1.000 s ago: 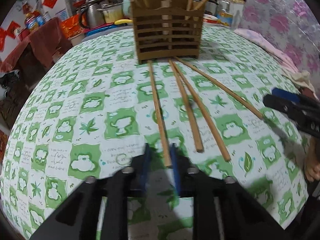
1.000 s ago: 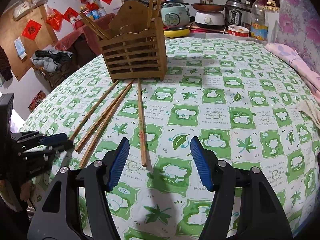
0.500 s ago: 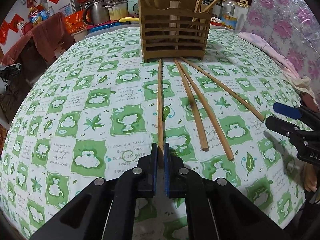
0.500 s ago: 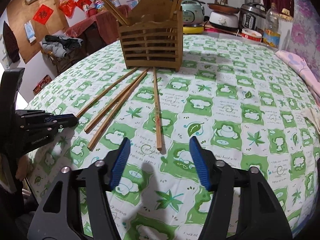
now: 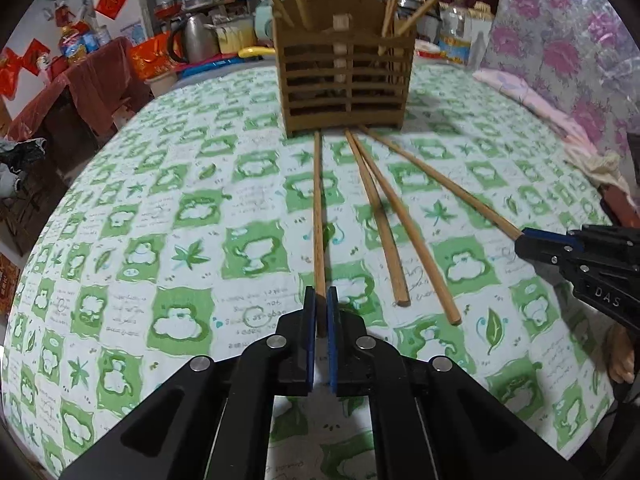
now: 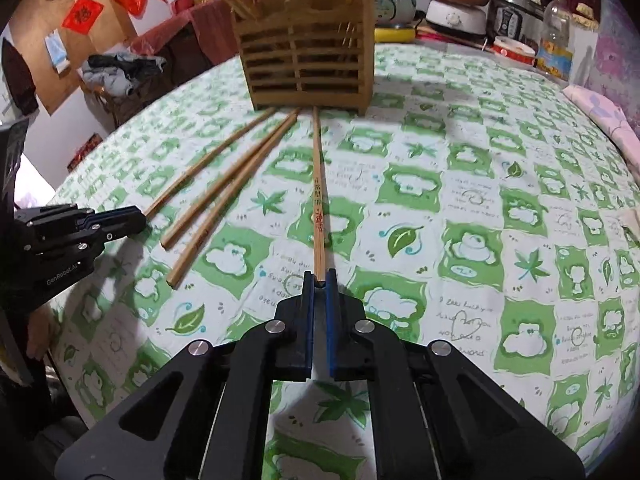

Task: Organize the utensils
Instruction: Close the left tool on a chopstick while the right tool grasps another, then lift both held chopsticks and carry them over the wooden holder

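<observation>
Several wooden chopsticks lie fanned out on the green-and-white tablecloth, tips near a slatted wooden utensil holder (image 5: 346,80) that also shows in the right wrist view (image 6: 306,56) with chopsticks standing in it. My left gripper (image 5: 320,304) is shut on the near end of the leftmost chopstick (image 5: 318,216). My right gripper (image 6: 319,282) is shut on the near end of the rightmost chopstick (image 6: 318,196), which has red printing. Two loose chopsticks (image 5: 384,220) lie between them. Each gripper shows in the other's view: the right one (image 5: 528,242), the left one (image 6: 132,220).
The round table (image 6: 520,200) falls away at its left and right edges. Behind it stand a kettle (image 5: 194,38), a rice cooker (image 6: 516,12), a plastic bottle (image 6: 554,36) and bowls. A pink floral cloth (image 5: 532,92) lies at the far right.
My left gripper closed on the leftmost chopstick's end. My right gripper moved forward over the rightmost chopstick's end and went from wide open to shut on it.
</observation>
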`<act>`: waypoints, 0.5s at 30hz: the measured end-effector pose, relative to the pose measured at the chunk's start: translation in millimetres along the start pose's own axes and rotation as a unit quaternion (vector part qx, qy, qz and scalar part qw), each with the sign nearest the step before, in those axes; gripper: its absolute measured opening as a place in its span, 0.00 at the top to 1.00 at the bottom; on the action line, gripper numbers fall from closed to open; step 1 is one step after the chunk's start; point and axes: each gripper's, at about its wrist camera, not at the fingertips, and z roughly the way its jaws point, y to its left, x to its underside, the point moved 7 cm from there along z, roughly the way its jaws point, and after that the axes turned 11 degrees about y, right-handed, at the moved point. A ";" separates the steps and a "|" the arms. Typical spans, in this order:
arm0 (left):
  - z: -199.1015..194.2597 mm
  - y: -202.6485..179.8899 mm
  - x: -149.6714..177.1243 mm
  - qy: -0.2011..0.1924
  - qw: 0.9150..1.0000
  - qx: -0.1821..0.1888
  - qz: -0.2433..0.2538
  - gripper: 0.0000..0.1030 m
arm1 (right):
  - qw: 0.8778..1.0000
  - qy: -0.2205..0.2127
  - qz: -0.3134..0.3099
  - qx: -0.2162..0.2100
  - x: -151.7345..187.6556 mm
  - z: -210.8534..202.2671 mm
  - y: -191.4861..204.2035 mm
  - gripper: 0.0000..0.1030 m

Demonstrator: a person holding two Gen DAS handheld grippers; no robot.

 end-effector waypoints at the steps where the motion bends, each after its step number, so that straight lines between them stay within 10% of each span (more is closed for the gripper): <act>1: -2.4 0.7 0.0 -0.003 1.000 0.004 -0.002 0.94 | 1.000 -0.012 0.000 0.002 -0.3 -4.9 0.3 0.94; 15: -82.9 1.1 -32.5 -0.073 0.997 0.027 -0.012 0.95 | 0.988 -0.157 0.012 -0.009 -38.8 -116.5 0.0 0.94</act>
